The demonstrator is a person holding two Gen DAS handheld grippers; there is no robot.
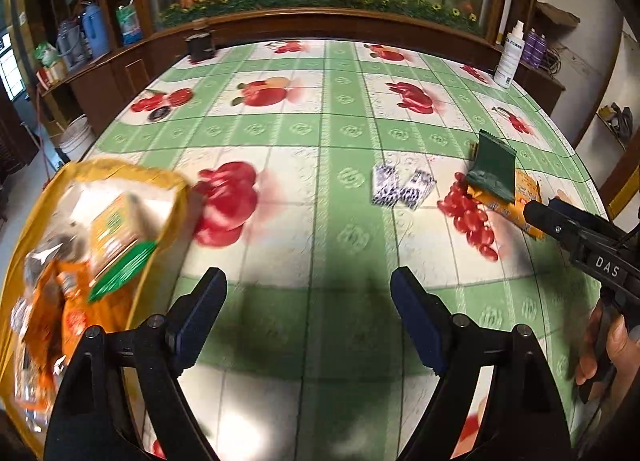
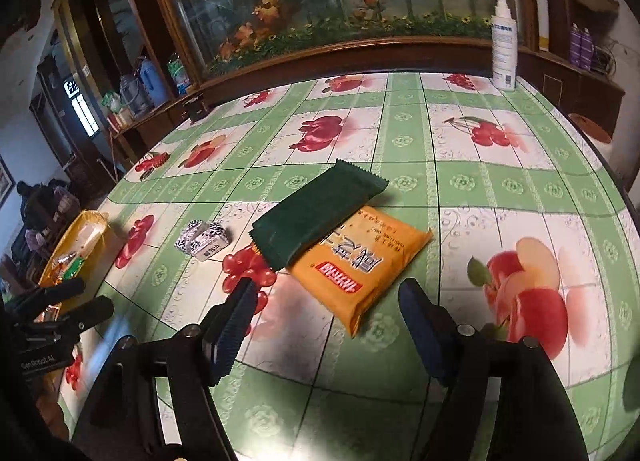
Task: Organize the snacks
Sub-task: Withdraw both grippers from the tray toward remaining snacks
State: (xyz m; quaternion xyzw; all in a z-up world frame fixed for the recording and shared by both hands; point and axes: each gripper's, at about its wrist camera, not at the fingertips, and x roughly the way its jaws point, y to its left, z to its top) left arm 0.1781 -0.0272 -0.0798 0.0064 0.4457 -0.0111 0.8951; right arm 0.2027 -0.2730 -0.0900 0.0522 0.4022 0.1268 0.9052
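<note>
A yellow basket (image 1: 120, 169) with several snack packs in it stands at the table's left edge, just left of my left gripper (image 1: 308, 281). That gripper is open and holds nothing. A dark green packet (image 2: 320, 213) lies partly on top of an orange packet (image 2: 360, 261). My right gripper (image 2: 327, 287) is open, and the orange packet's near corner lies just ahead of the gap between its fingers, untouched. Two small black-and-white patterned packs (image 2: 204, 239) sit between the basket (image 2: 88, 221) and the packets. In the left wrist view the patterned packs (image 1: 400, 185) lie ahead, with the green packet (image 1: 494, 169) further right.
A white spray bottle (image 2: 504, 45) stands at the far right table edge. A small dark box (image 1: 200, 45) and a dark round thing (image 1: 158, 114) sit far left. A wooden cabinet with a glass flower display runs behind the table. A person's hand (image 1: 612, 349) holds the right gripper.
</note>
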